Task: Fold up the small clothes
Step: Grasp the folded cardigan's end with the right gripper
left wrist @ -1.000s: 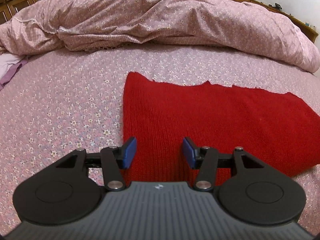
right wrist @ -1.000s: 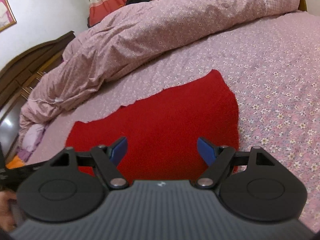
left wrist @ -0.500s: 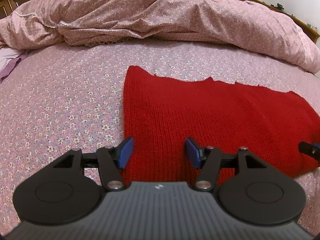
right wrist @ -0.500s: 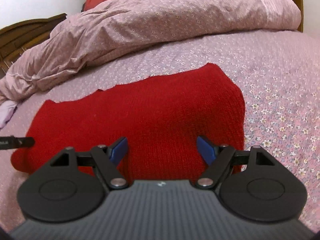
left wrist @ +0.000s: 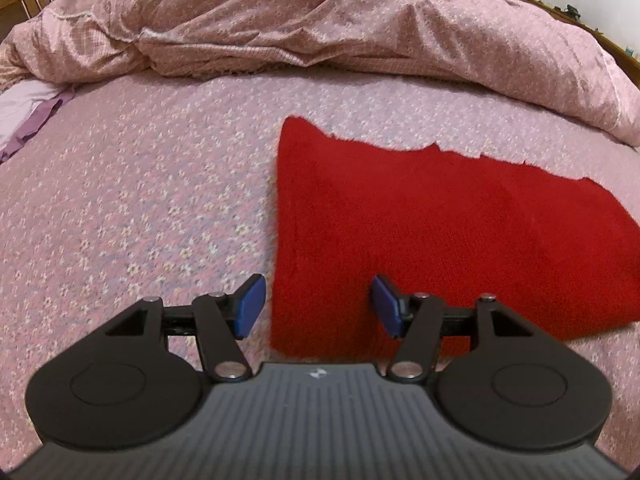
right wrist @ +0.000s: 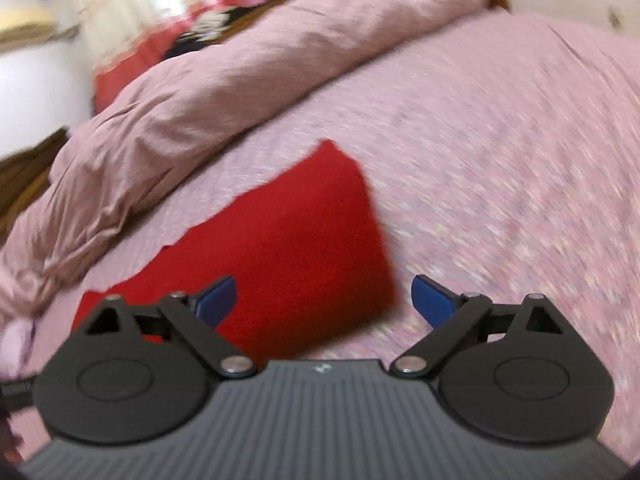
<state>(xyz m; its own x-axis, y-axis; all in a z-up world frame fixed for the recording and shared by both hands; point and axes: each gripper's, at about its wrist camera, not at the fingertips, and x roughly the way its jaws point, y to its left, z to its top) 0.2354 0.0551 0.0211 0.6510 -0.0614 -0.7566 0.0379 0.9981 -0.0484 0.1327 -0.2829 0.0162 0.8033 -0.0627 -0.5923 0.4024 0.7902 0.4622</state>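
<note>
A red knitted garment [left wrist: 420, 232] lies flat on the pink flowered bed sheet [left wrist: 140, 208], folded into a long strip. My left gripper [left wrist: 318, 306] hovers over its near left corner, open, with the left edge of the cloth between the blue pads and nothing pinched. In the blurred right wrist view the same red garment [right wrist: 280, 248] shows its right end. My right gripper [right wrist: 324, 302] is above its near right corner, jaws opening wide, the corner lying below them and not gripped.
A crumpled pink duvet [left wrist: 320, 20] is heaped along the far side of the bed. A pale lilac cloth [left wrist: 28, 108] lies at the left edge. Wooden furniture and a red curtain [right wrist: 132, 64] stand beyond the bed. Bare sheet [right wrist: 500, 160] stretches right of the garment.
My right gripper swung right and rolled, its view now blurred, and its jaws spread wider. My left gripper opened slightly, so its left pad now sits off the cloth's edge.
</note>
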